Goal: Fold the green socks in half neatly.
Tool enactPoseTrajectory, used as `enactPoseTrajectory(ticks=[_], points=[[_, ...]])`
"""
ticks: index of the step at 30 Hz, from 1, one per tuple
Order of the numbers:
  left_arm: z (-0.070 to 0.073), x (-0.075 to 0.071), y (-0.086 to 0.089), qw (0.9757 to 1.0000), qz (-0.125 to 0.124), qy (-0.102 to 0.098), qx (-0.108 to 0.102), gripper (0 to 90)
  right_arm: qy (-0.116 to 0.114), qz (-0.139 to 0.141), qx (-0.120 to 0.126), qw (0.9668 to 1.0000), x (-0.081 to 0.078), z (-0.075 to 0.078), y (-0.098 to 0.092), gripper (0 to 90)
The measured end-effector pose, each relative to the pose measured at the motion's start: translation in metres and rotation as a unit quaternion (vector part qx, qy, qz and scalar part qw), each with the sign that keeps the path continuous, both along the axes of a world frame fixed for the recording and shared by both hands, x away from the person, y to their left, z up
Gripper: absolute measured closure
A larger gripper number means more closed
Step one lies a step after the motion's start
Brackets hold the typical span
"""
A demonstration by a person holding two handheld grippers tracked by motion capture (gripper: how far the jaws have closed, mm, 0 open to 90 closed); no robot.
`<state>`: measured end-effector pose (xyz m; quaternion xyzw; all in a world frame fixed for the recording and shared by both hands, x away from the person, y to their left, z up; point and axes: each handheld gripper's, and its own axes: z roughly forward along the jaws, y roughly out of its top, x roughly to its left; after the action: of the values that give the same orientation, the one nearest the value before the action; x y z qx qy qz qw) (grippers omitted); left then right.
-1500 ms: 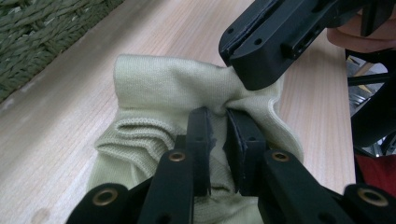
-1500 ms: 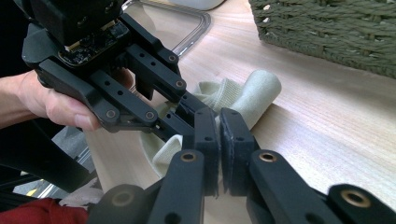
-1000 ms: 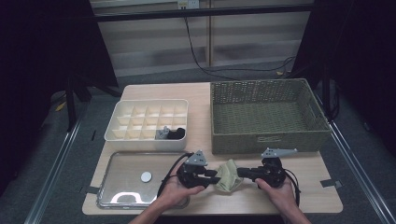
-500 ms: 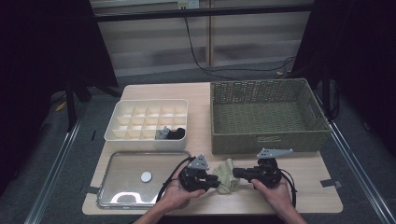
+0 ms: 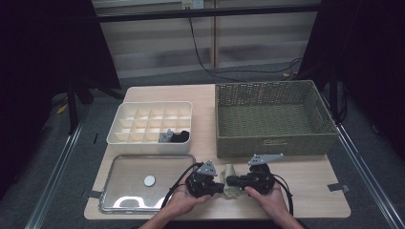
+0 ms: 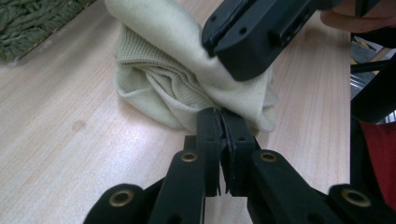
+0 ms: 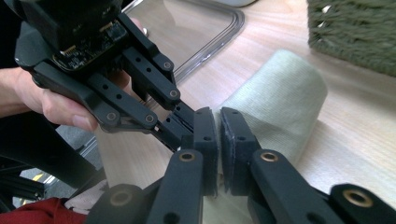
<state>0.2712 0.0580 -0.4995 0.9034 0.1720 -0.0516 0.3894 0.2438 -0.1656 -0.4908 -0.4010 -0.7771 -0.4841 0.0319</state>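
Grippers: left gripper (image 5: 220, 188) has just closed its jaws on the near edge of the sock (image 5: 230, 174); right gripper (image 5: 230, 181) pinches the same cloth, likely to fold it.
Wicker basket (image 5: 272, 141): sits behind, probably its destination.
Sock: bunched on table (image 5: 305, 191), between both grippers.

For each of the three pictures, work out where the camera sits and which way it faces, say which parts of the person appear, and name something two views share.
High view: fixed above the person's side, facing forward and down on the table; both forearms, left tool and right tool meet at the sock.
Left gripper view: rides the left tool, looking along its shut jaws pinching the sock; a fingertip shows top right.
Right gripper view: rides the right tool, jaws shut on the sock; the left hand shows.
Shared: sock, basket, wooden tabletop.
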Motion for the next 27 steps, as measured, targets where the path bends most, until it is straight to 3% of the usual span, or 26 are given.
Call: enactPoseTrajectory(ticks=[1, 2, 4, 5, 9, 13, 16, 17, 20, 24, 27], points=[[0.0, 0.0, 0.0, 1.0, 0.005, -0.005, 0.004, 86.8, 0.002, -0.001, 0.0, 1.0, 0.0, -0.001, 0.001, 85.5], [-0.001, 0.0, 0.001, 1.0, 0.006, 0.003, -0.007, 86.8, 0.003, -0.001, -0.001, 1.0, 0.0, -0.001, 0.001, 85.5], [0.001, 0.002, 0.004, 1.0, 0.004, 0.002, 0.005, 86.8, 0.005, 0.0, -0.004, 1.0, 0.0, -0.003, 0.002, 85.5], [0.0, 0.002, 0.004, 1.0, 0.008, 0.002, -0.002, 86.8, 0.005, 0.001, -0.004, 1.0, 0.0, -0.004, 0.002, 85.5], [0.001, 0.005, 0.009, 0.9998, 0.018, 0.005, 0.004, 86.0, 0.012, 0.005, -0.009, 0.9999, -0.001, -0.007, 0.006, 85.4], [0.004, 0.009, 0.015, 0.9995, 0.03, 0.004, -0.007, 84.1, 0.01, 0.007, -0.018, 0.9998, -0.004, -0.009, 0.009, 85.6], [0.011, 0.014, 0.019, 0.9981, 0.044, 0.011, -0.042, 82.6, 0.01, 0.01, -0.021, 0.9997, -0.006, -0.011, 0.011, 85.7], [0.014, 0.015, 0.019, 0.9981, 0.044, 0.003, -0.043, 82.1, 0.005, 0.013, -0.023, 0.9996, -0.007, -0.011, 0.012, 85.7], [0.019, 0.019, 0.018, 0.9972, 0.046, 0.004, -0.058, 77.8, 0.005, 0.012, -0.026, 0.9996, -0.008, -0.011, 0.013, 85.7], [0.023, 0.026, 0.013, 0.9965, 0.046, 0.0, -0.069, 66.5, 0.005, 0.015, -0.027, 0.9995, -0.009, -0.011, 0.013, 85.7], [0.026, 0.038, 0.009, 0.9946, 0.046, 0.002, -0.093, 61.8, 0.0, 0.02, -0.028, 0.9994, -0.008, -0.011, 0.013, 85.7]])
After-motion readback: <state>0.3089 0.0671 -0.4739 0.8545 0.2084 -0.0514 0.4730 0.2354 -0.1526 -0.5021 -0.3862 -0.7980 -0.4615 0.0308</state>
